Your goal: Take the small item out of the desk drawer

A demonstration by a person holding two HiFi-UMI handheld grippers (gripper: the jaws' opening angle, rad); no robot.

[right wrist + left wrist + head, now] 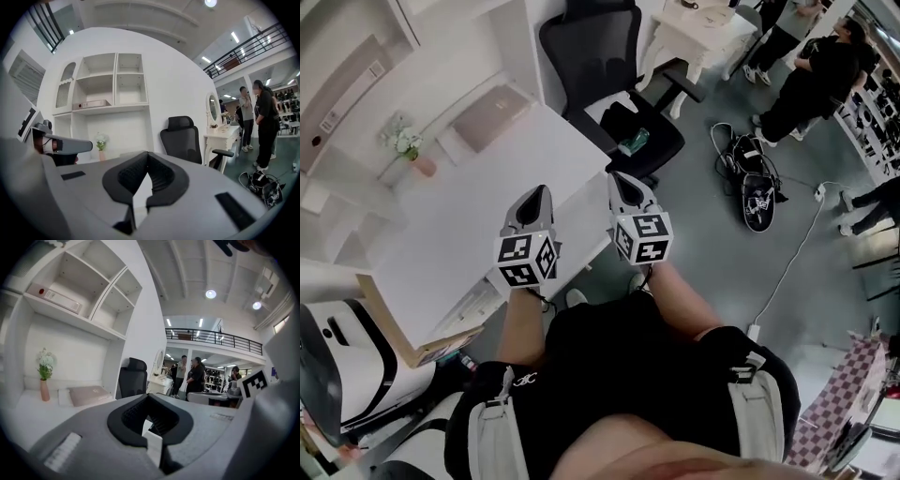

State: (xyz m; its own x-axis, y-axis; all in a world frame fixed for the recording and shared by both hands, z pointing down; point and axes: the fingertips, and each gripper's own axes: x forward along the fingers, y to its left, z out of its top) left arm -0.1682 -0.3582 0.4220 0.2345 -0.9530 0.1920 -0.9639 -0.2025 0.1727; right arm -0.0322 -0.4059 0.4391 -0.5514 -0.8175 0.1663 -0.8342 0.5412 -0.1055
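Task not started, as far as I can judge. The white surface point(459, 234) on the left is bare near me. I can't make out the drawer under its front edge, and the small item shows in no view, so it's probably inside. My left claw point(535, 194) hovers over the surface edge, jaws together, empty. My right claw point(624, 180) is just beside it, past the edge, also together and empty. Opening, reaching in, lifting out — all left to do.

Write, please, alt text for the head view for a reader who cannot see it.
A person standing at a white desk holds the left gripper and the right gripper side by side over its near edge, both shut and empty. A pink laptop and a vase of flowers sit further back; a black office chair stands beside the desk.
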